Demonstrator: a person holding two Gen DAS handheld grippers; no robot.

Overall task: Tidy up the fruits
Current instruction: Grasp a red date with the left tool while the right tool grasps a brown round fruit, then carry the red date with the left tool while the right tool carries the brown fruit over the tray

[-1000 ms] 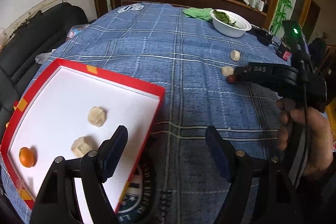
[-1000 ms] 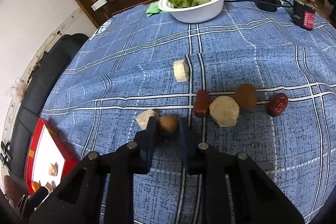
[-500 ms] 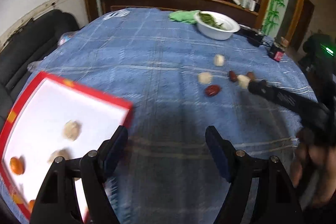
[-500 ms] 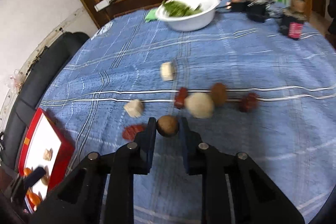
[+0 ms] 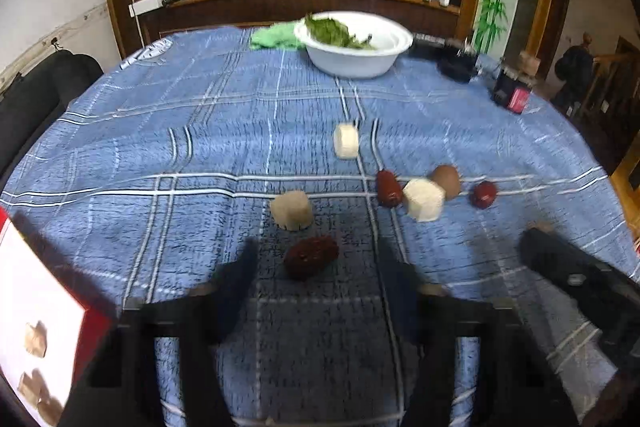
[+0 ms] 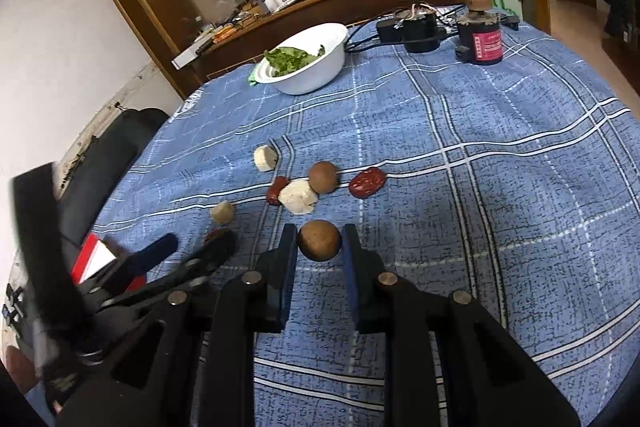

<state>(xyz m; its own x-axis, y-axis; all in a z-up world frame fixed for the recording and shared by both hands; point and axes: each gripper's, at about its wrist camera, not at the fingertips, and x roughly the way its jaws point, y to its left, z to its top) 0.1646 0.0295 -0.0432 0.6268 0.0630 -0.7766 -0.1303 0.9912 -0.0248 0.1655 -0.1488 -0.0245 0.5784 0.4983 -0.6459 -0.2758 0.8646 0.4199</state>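
Observation:
My right gripper [image 6: 319,247] is shut on a round brown fruit [image 6: 319,239] and holds it above the blue checked tablecloth. My left gripper [image 5: 314,263] is open, with a dark red date [image 5: 311,255] lying on the cloth between its fingertips. Beyond it lie a pale chunk [image 5: 291,209], a red date [image 5: 388,188], a white chunk [image 5: 424,199], a brown fruit [image 5: 447,181], another red date [image 5: 484,194] and a white slice [image 5: 346,141]. The red-rimmed white tray [image 5: 24,307] holds pale pieces at lower left.
A white bowl of green leaves [image 5: 354,45] stands at the far side, with a green cloth [image 5: 274,38] beside it. A dark jar with a red label [image 6: 482,33] and black devices with cables [image 6: 414,29] stand far right. A black chair [image 6: 104,163] is left of the table.
My left gripper has swung right from over the tray to the loose fruits, straddling a dark red date. My right gripper has lifted the brown fruit off the cloth and drawn back.

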